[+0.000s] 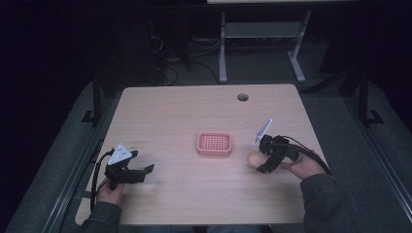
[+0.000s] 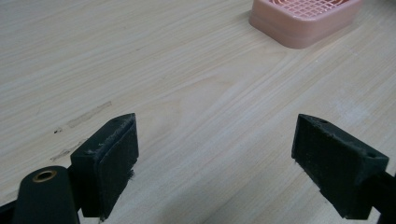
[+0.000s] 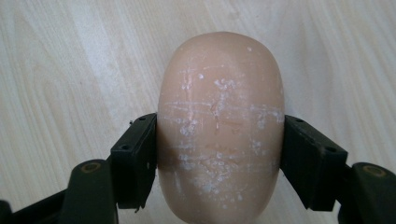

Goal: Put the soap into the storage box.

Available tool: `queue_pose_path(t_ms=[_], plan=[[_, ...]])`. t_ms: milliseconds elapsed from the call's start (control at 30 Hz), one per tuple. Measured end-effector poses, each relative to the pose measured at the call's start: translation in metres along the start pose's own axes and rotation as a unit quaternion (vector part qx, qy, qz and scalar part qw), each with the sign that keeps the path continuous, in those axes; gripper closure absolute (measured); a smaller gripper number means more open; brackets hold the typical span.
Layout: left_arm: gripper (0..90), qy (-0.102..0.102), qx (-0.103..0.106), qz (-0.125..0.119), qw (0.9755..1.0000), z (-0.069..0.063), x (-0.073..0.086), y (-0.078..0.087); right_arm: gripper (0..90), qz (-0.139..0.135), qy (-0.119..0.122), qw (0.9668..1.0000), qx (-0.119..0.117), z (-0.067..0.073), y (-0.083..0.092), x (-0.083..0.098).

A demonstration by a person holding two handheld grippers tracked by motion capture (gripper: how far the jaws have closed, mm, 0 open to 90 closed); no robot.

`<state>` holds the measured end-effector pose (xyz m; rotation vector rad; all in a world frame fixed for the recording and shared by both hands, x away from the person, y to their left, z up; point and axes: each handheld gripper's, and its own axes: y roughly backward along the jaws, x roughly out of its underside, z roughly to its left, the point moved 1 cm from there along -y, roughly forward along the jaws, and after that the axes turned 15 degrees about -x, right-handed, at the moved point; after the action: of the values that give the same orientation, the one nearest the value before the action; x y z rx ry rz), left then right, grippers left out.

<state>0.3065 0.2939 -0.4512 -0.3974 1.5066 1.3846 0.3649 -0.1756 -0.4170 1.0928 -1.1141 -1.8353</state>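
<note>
So right now the right gripper [image 3: 219, 154] is clamping a bar of soap [image 3: 219, 126] across its narrow width, both pads pressing on its sides. It's a peach-coloured oval bar with whitish scuffs. In the high view the soap [image 1: 253, 158] is sitting low over the wooden table [image 1: 170, 111], just right of the pink soap dish [image 1: 214, 143]; I can't tell whether it's touching the wood or already a hair off it.

Looks to me like the grab step is wrapping up and the carry is coming next. My guess is the next move is asking for a lift, a short slide left over the dish, and then a gentle set-down on the grid.

Orientation: the bar's long axis is running along the jaws' reach, the rounded end pointing away from the hand. The dish is lying with its long side across the table, so a bit of wrist turn is probably needed to line them up.

The left gripper [image 1: 127, 171] is idling near the front-left corner, jaws standing wide apart with nothing between them, pointing toward the dish [image 2: 303, 21].
</note>
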Motion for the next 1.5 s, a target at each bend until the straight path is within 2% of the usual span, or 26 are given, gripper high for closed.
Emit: queue_pose_path(t_ms=[633,900,1500], plan=[[14.3,0.004,0.001,-0.002,1.0,0.0,0.0,0.0,31.8,0.009,0.013,0.9999,-0.004,-0.009,0.005,-0.024],[14.3,0.005,0.0,-0.001,1.0,0.0,0.0,0.0,31.8,0.0,0.017,0.9998,-0.011,-0.013,0.009,-0.035],[14.3,0.009,0.001,-0.004,0.9999,0.0,0.0,0.0,31.8,0.009,0.026,0.9995,-0.014,-0.023,0.014,-0.06]])
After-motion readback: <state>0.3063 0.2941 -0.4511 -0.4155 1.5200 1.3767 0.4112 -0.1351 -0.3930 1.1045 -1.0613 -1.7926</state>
